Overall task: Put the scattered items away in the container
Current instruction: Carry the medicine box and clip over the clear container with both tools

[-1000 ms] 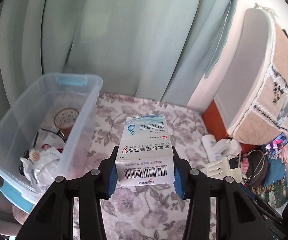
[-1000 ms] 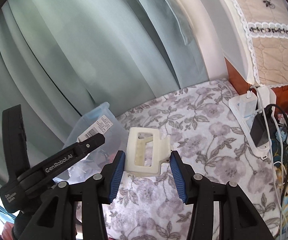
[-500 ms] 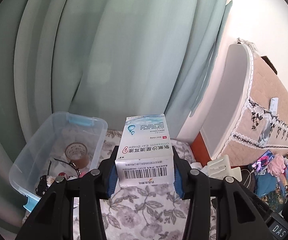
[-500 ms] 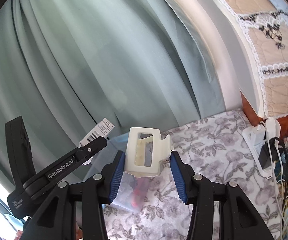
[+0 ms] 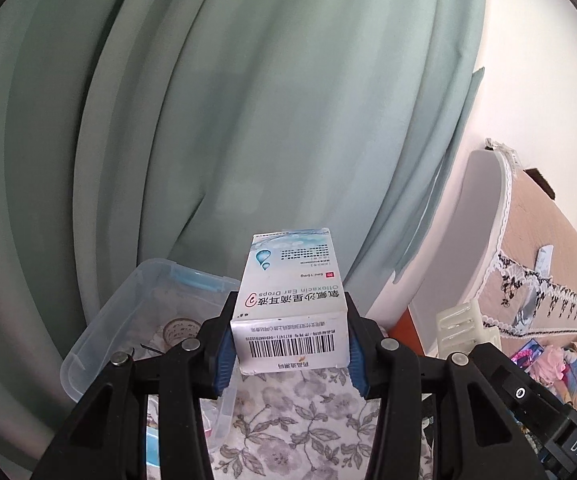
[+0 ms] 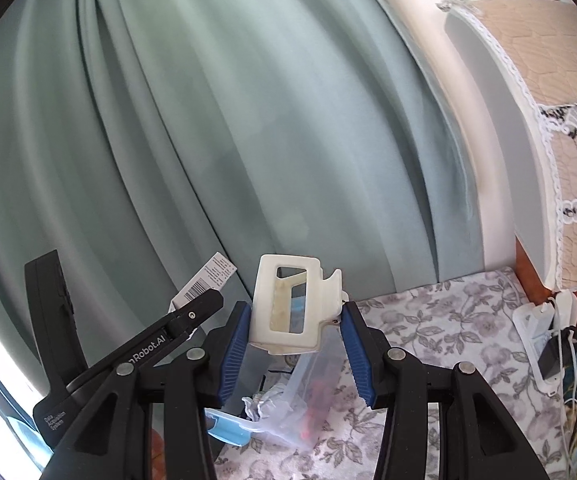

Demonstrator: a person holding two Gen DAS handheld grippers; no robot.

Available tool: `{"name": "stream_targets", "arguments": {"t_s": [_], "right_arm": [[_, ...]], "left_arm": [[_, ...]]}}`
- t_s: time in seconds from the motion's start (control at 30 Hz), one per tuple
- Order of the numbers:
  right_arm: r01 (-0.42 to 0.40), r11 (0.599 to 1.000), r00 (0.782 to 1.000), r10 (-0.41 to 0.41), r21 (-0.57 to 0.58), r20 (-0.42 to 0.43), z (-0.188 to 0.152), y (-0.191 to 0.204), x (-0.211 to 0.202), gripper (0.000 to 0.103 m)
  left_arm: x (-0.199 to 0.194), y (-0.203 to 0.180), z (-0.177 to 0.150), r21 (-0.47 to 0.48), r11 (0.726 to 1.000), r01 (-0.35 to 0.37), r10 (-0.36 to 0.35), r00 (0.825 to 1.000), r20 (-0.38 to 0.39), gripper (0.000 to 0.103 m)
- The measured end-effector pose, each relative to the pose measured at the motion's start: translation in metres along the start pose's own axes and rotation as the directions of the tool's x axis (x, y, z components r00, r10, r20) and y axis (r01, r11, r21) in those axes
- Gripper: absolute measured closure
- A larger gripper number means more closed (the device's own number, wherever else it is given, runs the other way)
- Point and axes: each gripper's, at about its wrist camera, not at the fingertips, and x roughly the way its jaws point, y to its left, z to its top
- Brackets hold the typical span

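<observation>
My left gripper [image 5: 290,340] is shut on a white ear-drops box [image 5: 292,304] and holds it high above the floral tablecloth. The clear plastic container [image 5: 100,332] with blue latches stands below and to the left; a tape roll [image 5: 180,328] and other small items lie in it. My right gripper [image 6: 294,340] is shut on a cream hair claw clip [image 6: 288,304], held in the air above the container [image 6: 308,392]. The left gripper and its box [image 6: 204,284] show at the left of the right wrist view. The clip [image 5: 464,324] shows at the right of the left wrist view.
A green curtain [image 5: 248,120] hangs behind the table. A padded headboard with a lace cover [image 5: 528,280] stands to the right. A power strip with chargers and cables [image 6: 548,344] lies at the table's right edge. The floral cloth [image 6: 428,320] covers the table.
Both grippers have risen with their items; the table and container now sit lower and smaller in both views. The grips are unchanged.
</observation>
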Motion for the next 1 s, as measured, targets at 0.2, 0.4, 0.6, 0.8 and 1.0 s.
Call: {"name": "stream_targets", "arguments": {"t_s": [0.2, 0.4, 0.6, 0.8, 1.0], "right_arm": [[-0.025, 0.999, 0.999, 0.023, -0.045, -0.04, -0.006, 0.026, 0.02, 0.054], [-0.053, 0.994, 0.994, 0.043, -0.096, -0.102, -0.017, 0.051, 0.047, 0.054], [-0.066, 0.99, 0.985, 0.045, -0.122, -0.169, -0.035, 0.065, 0.076, 0.054], [-0.061, 0.989, 0.974, 0.029, -0.137, -0.223, -0.049, 0.07, 0.1, 0.054], [-0.058, 0.988, 0.962, 0.017, -0.144, -0.273, -0.062, 0.073, 0.125, 0.054]], "left_arm": [[-0.009, 0.037, 0.006, -0.068, 0.997, -0.03, 0.031, 0.999, 0.024, 0.055], [-0.012, 0.082, 0.005, -0.143, 0.986, -0.087, 0.091, 0.996, 0.02, 0.055], [-0.007, 0.118, -0.002, -0.202, 0.971, -0.131, 0.132, 0.991, -0.011, 0.055], [0.006, 0.145, -0.009, -0.244, 0.958, -0.149, 0.142, 0.989, -0.049, 0.055], [0.02, 0.157, -0.017, -0.258, 0.954, -0.151, 0.133, 0.987, -0.086, 0.055]]}}
